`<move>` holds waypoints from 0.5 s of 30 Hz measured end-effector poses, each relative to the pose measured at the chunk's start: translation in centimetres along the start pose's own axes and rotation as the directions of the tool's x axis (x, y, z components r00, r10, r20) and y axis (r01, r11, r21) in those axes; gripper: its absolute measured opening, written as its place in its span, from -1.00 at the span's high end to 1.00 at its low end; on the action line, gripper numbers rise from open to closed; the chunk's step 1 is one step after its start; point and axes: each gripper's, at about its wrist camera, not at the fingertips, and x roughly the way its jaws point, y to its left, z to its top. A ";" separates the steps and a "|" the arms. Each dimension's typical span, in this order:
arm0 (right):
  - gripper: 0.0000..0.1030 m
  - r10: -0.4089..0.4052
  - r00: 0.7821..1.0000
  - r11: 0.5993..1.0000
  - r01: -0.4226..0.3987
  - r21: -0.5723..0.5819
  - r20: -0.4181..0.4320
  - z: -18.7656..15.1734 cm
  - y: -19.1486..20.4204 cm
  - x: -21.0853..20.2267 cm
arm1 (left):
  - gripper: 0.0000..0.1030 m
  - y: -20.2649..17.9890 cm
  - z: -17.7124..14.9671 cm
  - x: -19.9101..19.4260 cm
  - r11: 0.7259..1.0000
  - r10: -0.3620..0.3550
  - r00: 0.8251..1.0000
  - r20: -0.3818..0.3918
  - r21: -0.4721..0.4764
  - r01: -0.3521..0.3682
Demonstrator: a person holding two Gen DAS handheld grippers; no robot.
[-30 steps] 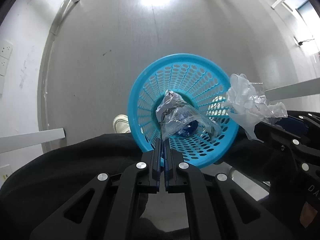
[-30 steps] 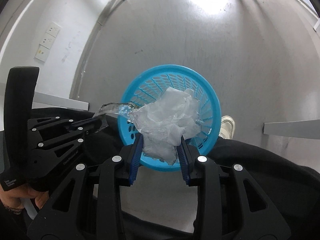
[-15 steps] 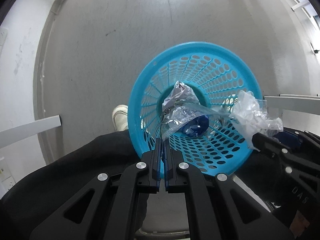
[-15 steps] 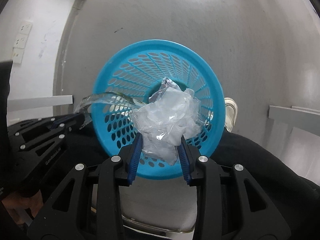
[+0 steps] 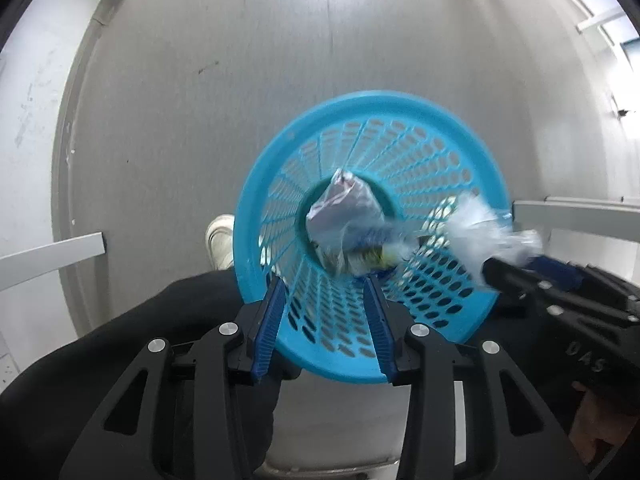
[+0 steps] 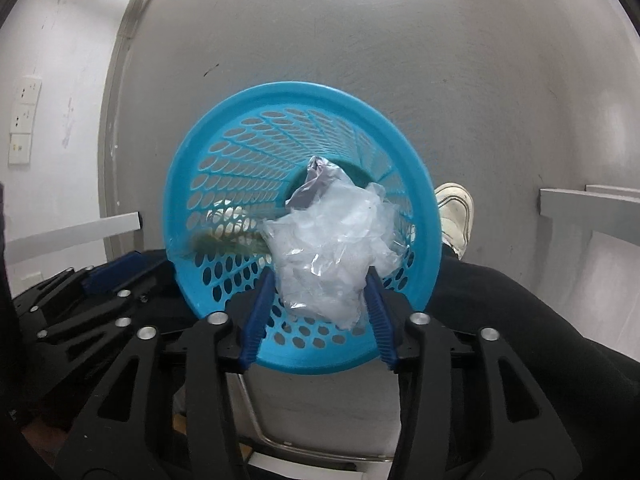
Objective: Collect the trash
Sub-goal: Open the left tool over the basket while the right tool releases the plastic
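Left wrist: looking straight down, close above blue basket (image 5: 460, 152)
Right wrist: steeply down, equally close
Shared: basket, grey floor (image 6: 400, 40)

Wrapper (image 5: 352, 236) in basket (image 5: 404, 104) smeared by blur, print unreadable to me. Clear plastic wad (image 6: 332, 252) hides basket floor. My right gripper (image 5: 516, 276) blurred, grip unclear.

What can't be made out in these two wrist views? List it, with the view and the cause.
- Left wrist view: the wrapper dropping from the left gripper, whose jaws have just been opening, is motion-blurred; its print is unreadable.
- Right wrist view: whether the right gripper, jaws just opening, touches the clear plastic wad; the wad covers both pads.
- Both views: the blue basket floor, hidden by trash.
- Right wrist view: the person's shoe, partly behind the basket rim.
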 end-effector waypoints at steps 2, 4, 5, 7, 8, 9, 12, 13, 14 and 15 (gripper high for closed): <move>0.04 0.000 1.000 1.000 0.000 -0.004 0.006 -0.1 0.1 -0.2 | 0.21 0.1 -0.1 -0.5 1.000 -0.004 1.000 0.022 -0.012 0.004; 0.01 -0.005 1.000 1.000 0.005 -0.007 0.018 -0.4 0.3 -0.7 | 0.21 0.3 -0.4 -0.9 1.000 -0.002 0.999 0.032 -0.021 0.003; 0.00 -0.010 1.000 1.000 0.010 -0.009 0.024 -0.6 0.4 -0.9 | 0.21 0.4 -0.6 -1.0 1.000 -0.002 0.999 0.034 -0.026 0.003; -0.02 -0.015 0.999 1.000 0.016 -0.020 0.035 -1.0 0.7 -1.5 | 0.20 0.5 -1.1 -1.5 1.000 -0.002 0.999 0.040 -0.031 0.003; -0.02 -0.017 0.999 0.999 0.018 -0.026 0.041 -1.3 0.8 -1.9 | 0.20 0.5 -1.4 -1.8 0.999 -0.003 0.999 0.044 -0.032 0.004; -0.02 -0.019 0.998 0.999 0.021 -0.036 0.051 -1.6 1.0 -2.4 | 0.20 0.4 -1.7 -2.2 0.999 -0.005 0.999 0.049 -0.035 0.006; -0.02 -0.060 0.991 0.997 0.066 -0.047 0.116 -2.8 1.4 -4.3 | 0.18 0.6 -2.6 -3.8 0.999 -0.031 0.996 0.086 -0.033 0.034; -0.02 -0.074 0.987 0.995 0.083 -0.058 0.140 -3.2 1.6 -5.1 | 0.17 0.5 -3.1 -4.6 0.999 -0.036 0.993 0.109 -0.024 0.039; -0.02 -0.077 0.983 0.994 0.089 -0.066 0.164 -3.7 1.8 -5.9 | 0.16 0.3 -3.5 -5.0 0.999 -0.034 0.992 0.126 -0.013 0.036; -0.02 -0.074 0.980 0.994 0.088 -0.072 0.182 -4.1 2.0 -6.6 | 0.14 0.1 -3.8 -5.5 1.000 -0.030 0.990 0.141 -0.002 0.030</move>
